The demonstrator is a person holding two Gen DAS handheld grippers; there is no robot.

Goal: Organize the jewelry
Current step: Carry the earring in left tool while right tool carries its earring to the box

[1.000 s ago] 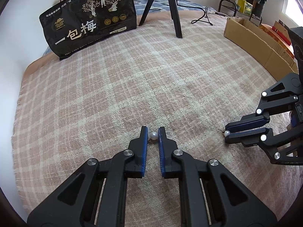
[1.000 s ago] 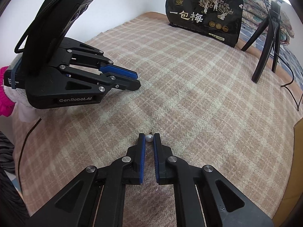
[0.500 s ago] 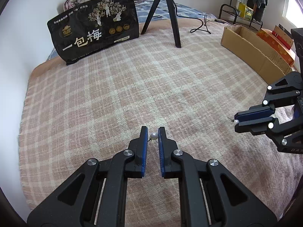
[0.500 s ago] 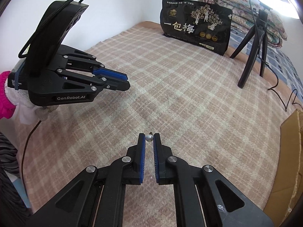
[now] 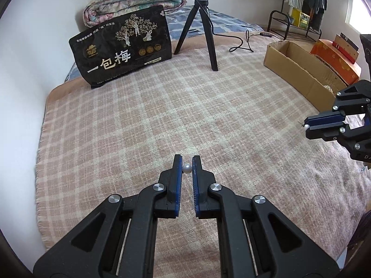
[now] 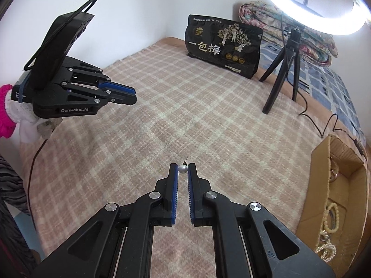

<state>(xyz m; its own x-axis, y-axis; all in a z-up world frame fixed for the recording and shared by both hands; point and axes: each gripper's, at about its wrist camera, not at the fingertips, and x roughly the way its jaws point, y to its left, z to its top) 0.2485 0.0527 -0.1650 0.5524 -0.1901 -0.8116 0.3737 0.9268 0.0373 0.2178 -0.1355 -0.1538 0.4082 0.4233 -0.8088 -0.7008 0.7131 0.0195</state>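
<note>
1. The left tool [image 5: 187,165] is pinching a pearl earring [image 5: 187,168] at its tips, closed on it.
2. The right tool [image 6: 182,169] is likewise gripping a second pearl earring [image 6: 182,169], post pointing forward.
3. Compared with a second ago, both tools are riding higher above the plaid blanket [image 5: 143,125], with more of the room showing.
4. That suggests pickup is done and both earrings are now travelling, probably toward the cardboard box [image 6: 334,176] already holding necklaces [image 6: 330,227].
</note>
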